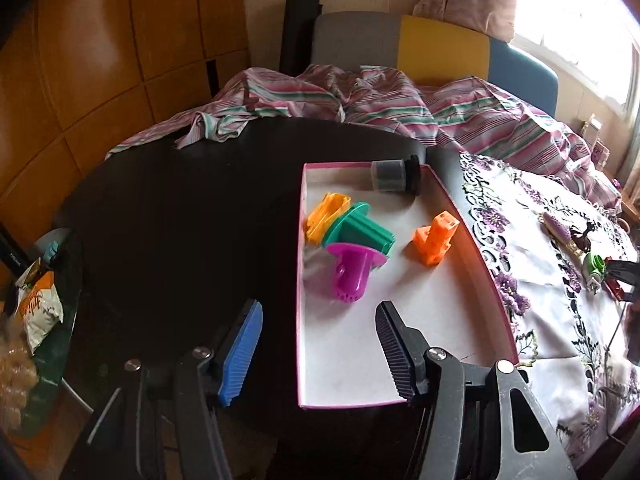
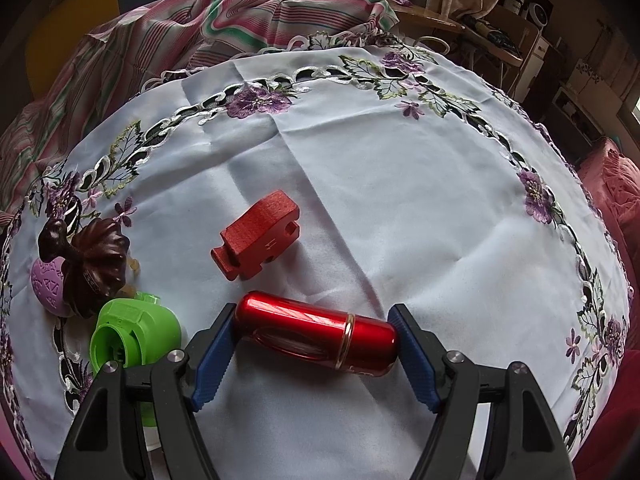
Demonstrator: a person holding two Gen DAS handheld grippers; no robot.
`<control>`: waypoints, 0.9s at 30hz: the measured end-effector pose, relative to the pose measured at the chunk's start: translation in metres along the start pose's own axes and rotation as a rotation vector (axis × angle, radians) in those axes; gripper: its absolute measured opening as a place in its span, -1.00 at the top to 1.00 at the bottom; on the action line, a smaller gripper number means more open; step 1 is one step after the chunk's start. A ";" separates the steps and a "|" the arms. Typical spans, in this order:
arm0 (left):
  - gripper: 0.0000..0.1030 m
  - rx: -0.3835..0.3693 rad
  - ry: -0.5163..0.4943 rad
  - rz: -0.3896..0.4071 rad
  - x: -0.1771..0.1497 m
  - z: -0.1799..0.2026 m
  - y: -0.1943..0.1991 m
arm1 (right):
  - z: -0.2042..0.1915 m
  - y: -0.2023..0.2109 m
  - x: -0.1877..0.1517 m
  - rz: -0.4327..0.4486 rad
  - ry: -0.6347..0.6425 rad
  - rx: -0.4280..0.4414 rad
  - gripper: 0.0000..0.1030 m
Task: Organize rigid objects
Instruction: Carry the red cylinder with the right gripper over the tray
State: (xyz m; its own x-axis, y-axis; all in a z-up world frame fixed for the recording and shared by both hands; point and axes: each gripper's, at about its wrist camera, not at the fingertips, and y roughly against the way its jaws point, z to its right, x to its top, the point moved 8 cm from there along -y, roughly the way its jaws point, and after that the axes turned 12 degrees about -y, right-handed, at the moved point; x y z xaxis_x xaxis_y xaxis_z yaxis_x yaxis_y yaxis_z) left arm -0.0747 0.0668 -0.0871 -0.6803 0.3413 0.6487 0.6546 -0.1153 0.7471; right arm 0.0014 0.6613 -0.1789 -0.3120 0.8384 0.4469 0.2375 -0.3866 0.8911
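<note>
Holding 1 red capsule (image 2: 316,336): right gripper (image 2: 314,322); tray (image 1: 344,360): 5 pieces.

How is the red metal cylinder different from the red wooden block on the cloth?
The red metal cylinder is glossy and rounded with a gold band; the red wooden block is matte, angular and notched. The cylinder lies between the right gripper's fingers; the block lies free farther off. Both are red and rest on the embroidered tablecloth.

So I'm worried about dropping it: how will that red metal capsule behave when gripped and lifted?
The red metal capsule looks glossy, so probably slippery against the right gripper pads. Rounded ends held lengthwise may let it pivot. Set down, it would likely roll.
</note>
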 end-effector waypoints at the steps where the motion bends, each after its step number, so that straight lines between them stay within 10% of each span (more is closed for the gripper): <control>1: -0.17 0.004 0.003 -0.002 -0.001 -0.001 0.000 | 0.000 0.004 0.003 0.021 -0.003 0.001 -0.48; 13: -0.16 0.013 -0.003 0.014 0.001 -0.006 0.004 | -0.062 0.071 0.005 0.174 0.154 0.266 -0.48; 27: -0.16 -0.006 0.025 0.002 -0.006 -0.012 -0.003 | -0.208 0.186 -0.187 0.073 0.766 0.616 -0.48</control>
State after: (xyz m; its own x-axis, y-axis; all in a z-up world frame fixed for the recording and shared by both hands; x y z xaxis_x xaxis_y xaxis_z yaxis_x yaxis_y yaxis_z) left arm -0.0769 0.0537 -0.0913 -0.6869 0.3178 0.6536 0.6540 -0.1219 0.7466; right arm -0.0872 0.3529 -0.0806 -0.7375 0.2609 0.6229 0.6498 0.0226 0.7598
